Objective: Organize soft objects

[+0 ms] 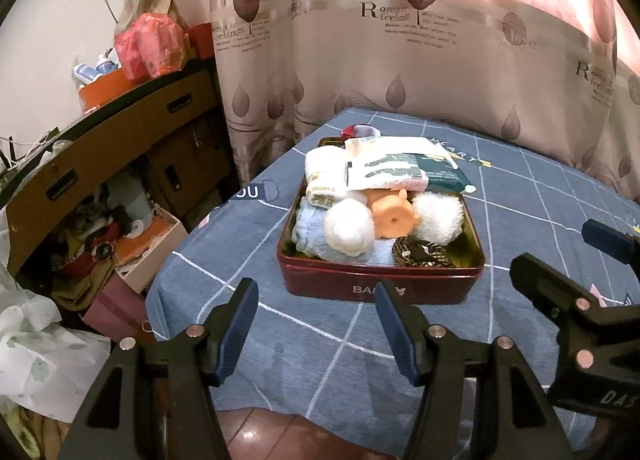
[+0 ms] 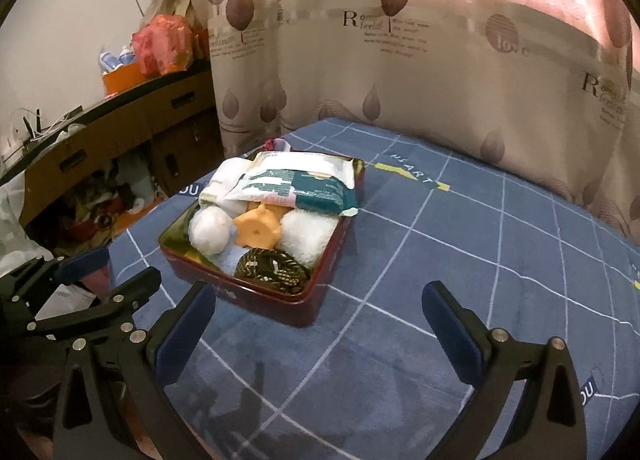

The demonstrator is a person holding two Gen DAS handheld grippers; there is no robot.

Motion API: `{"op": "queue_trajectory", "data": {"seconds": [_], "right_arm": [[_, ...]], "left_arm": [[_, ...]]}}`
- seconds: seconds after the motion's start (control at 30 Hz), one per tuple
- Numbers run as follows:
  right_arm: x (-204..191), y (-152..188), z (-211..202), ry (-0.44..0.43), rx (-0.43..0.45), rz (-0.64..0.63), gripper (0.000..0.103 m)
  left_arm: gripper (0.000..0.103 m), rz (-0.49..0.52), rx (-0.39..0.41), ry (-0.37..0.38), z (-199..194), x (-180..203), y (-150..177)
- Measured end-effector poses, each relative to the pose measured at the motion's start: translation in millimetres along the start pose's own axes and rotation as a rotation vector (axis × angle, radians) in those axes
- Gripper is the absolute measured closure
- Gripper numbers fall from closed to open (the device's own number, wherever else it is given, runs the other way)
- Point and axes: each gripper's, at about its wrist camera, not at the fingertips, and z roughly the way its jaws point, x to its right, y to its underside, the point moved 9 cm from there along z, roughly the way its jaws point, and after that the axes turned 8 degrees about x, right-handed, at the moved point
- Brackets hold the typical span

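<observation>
Tin (image 1: 380,280): dark red, rectangular, lid off; sits on the tabletop near its left edge, just ahead of both tongs.
Contents, front: white pompom (image 1: 349,227) at left, fluffy white roll (image 1: 436,219) at right, orange rubber toy (image 1: 394,215) wedged between them, touching both.
Contents, front corner: coiled dark patterned cord (image 2: 272,271) against the near wall.
Contents, underneath: pale blue cloth (image 1: 310,230) lying below the pompom.
Contents, rear: folded white towel (image 1: 325,173) at left; white and green soft pack (image 1: 404,171) laid across the top, one end overhanging the tin's right rim.
Behind tin: small red and grey item, too hidden to identify.
Tabletop (image 1: 520,195): covered in blue cloth with white grid lines.
Left tongs (image 1: 316,324): released, nothing between the blue pads; hover over the near tabletop edge, short of the tin.
Right tongs (image 2: 316,324): spread wide, empty; hover over bare cloth to the right of the tin.
Backdrop: leaf-print curtain (image 1: 400,39) behind the tabletop.
Left side: brown cabinet (image 1: 120,147) with clutter on and beneath it.
</observation>
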Motion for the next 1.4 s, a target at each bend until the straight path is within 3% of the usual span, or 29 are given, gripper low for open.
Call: {"op": "queue_trajectory", "data": {"seconds": [1.4], "right_arm": [[-14, 40, 8, -0.023, -0.127, -0.039, 0.0]], "left_arm": [[0.041, -0.015, -0.009, -0.007, 0, -7, 2]]}}
